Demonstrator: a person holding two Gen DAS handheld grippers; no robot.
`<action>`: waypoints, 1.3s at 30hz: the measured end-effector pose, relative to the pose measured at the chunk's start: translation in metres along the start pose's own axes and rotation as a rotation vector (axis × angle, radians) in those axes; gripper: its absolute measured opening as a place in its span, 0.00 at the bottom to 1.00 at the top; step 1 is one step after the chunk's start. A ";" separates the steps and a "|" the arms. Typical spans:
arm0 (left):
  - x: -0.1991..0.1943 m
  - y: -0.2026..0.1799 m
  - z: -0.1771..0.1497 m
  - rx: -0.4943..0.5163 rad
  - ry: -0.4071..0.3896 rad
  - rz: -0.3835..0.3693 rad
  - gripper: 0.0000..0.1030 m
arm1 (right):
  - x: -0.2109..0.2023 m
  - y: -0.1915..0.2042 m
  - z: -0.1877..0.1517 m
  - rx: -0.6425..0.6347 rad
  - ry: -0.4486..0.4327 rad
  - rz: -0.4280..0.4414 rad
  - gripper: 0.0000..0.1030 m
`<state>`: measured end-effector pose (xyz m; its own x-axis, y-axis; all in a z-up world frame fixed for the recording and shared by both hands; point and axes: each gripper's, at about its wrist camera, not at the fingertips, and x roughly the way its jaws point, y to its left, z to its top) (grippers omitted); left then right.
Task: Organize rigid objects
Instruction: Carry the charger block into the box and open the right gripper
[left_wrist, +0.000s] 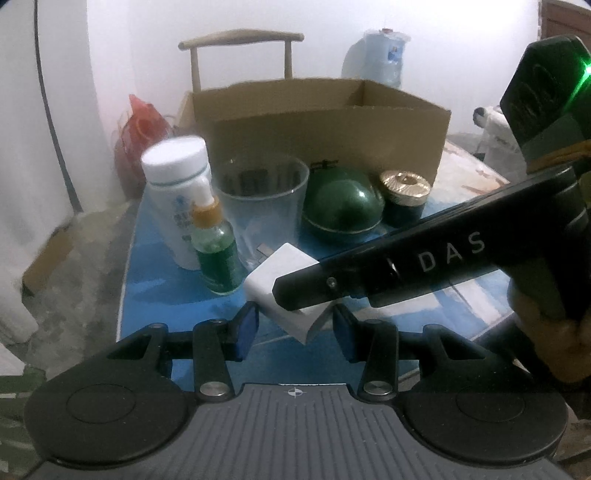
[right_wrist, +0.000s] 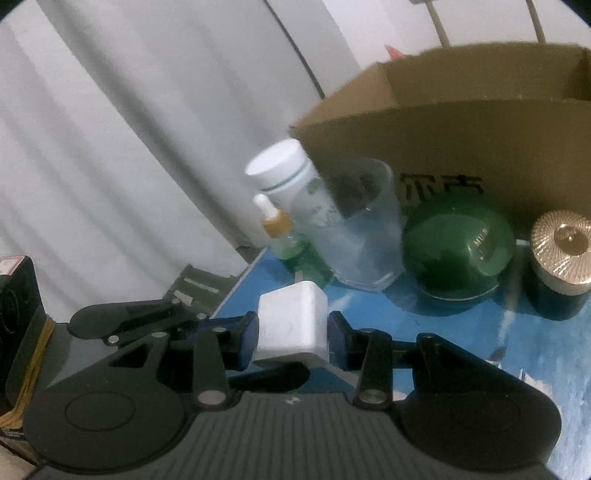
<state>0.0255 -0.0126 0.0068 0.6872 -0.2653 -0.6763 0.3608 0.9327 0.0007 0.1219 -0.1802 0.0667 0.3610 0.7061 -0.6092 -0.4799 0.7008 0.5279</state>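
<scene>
A white charger block sits between the pads of my right gripper, which is shut on it just above the blue table. In the left wrist view the same block lies under the right gripper's black finger. My left gripper is open and empty, just in front of the block. Behind stand a white bottle, a green dropper bottle, a clear cup, a green round jar and a gold-lidded jar.
An open cardboard box stands behind the row of objects. The blue table ends at the left, with floor beyond. A wooden chair and a red bag are behind the box. A white curtain hangs at the left.
</scene>
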 end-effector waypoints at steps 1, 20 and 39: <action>-0.005 -0.001 0.000 0.002 -0.008 0.006 0.42 | -0.003 0.004 0.000 -0.005 -0.008 0.008 0.43; -0.010 -0.004 0.147 0.139 -0.157 0.010 0.42 | -0.068 0.014 0.129 -0.171 -0.220 -0.089 0.44; 0.204 0.045 0.230 -0.083 0.453 -0.095 0.42 | 0.075 -0.168 0.225 0.232 0.196 -0.140 0.43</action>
<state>0.3267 -0.0813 0.0388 0.3029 -0.2341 -0.9238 0.3442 0.9308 -0.1230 0.4095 -0.2223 0.0656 0.2393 0.5842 -0.7755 -0.2332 0.8099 0.5381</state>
